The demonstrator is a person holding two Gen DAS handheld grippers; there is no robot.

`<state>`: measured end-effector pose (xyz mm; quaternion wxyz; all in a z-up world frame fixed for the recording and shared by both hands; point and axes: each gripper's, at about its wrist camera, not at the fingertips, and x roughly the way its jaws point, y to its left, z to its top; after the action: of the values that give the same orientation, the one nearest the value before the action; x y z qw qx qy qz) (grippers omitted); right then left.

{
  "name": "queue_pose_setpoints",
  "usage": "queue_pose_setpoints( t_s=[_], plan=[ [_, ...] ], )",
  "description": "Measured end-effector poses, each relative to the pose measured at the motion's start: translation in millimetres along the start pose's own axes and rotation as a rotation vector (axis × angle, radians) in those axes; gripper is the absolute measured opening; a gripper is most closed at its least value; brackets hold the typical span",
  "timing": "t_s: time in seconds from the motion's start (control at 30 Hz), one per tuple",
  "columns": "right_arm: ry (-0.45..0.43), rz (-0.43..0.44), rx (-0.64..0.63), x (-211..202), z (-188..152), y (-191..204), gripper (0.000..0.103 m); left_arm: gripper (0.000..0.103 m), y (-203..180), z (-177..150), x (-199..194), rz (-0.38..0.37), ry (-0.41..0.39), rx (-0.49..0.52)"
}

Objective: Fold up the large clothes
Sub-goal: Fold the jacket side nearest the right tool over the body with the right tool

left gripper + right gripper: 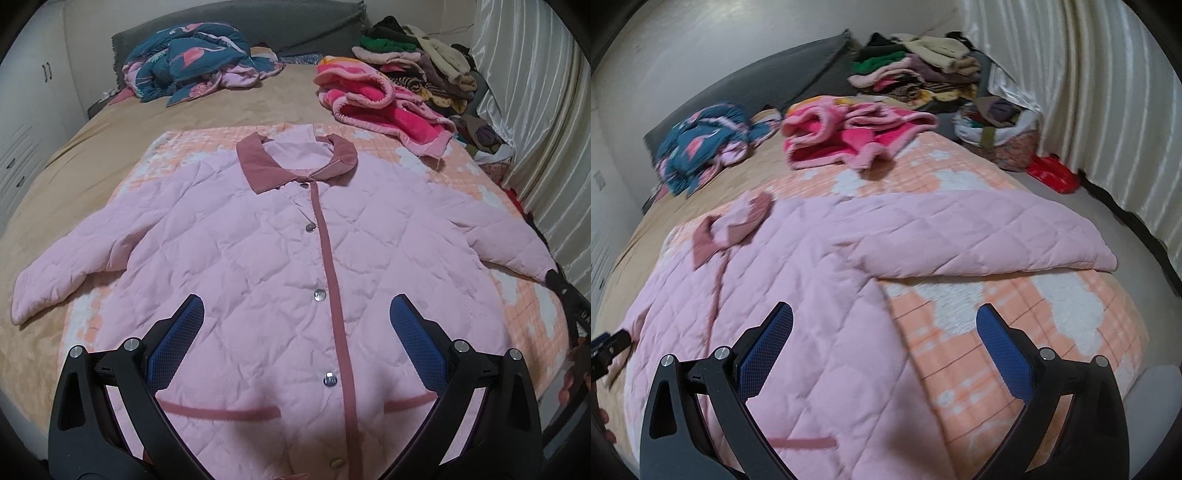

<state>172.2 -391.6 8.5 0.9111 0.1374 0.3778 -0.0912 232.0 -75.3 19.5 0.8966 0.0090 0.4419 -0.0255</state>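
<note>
A pale pink quilted jacket point(280, 251) with a dusty-rose collar point(255, 162) and front band lies flat and buttoned, front up, on the bed, both sleeves spread out. My left gripper point(295, 328) hovers open over its lower front, nothing between the blue pads. From the right wrist view the same jacket point(798, 280) fills the left half, its right sleeve point(979, 236) stretched across the orange-and-white blanket point(1015, 332). My right gripper point(884, 332) is open above the jacket's right side edge, holding nothing. The other gripper's black tip point(561, 284) shows by the sleeve cuff.
A hot-pink fleece garment point(380, 99) lies beyond the jacket. A blue patterned quilt point(192, 59) is heaped by the grey headboard point(258, 26). Stacked folded clothes point(413, 55) sit at the far right, beside a basket point(1001, 133) and a cream curtain point(1089, 92). Tan bedsheet point(55, 192) lies to the left.
</note>
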Motion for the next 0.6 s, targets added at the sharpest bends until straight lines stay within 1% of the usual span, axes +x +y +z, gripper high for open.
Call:
queue_pose_setpoints(
  t_s=[0.1,0.2,0.3,0.5,0.6],
  plan=[
    [0.009,-0.025,0.049,13,7,-17,0.099,0.095,-4,6,11,0.002,0.01,0.01],
    [0.015,-0.048,0.095,26,13,-34,0.099,0.095,-8,10,19,-0.015,0.019,0.017],
    [0.024,-0.076,0.133,40,17,-50,0.099,0.095,-12,14,29,-0.017,0.029,0.021],
    [0.043,-0.13,0.218,63,18,-83,0.099,0.095,-23,21,46,0.013,0.03,0.051],
    [0.051,-0.158,0.267,74,19,-102,0.099,0.095,-28,24,54,0.002,0.031,0.072]
  ],
)
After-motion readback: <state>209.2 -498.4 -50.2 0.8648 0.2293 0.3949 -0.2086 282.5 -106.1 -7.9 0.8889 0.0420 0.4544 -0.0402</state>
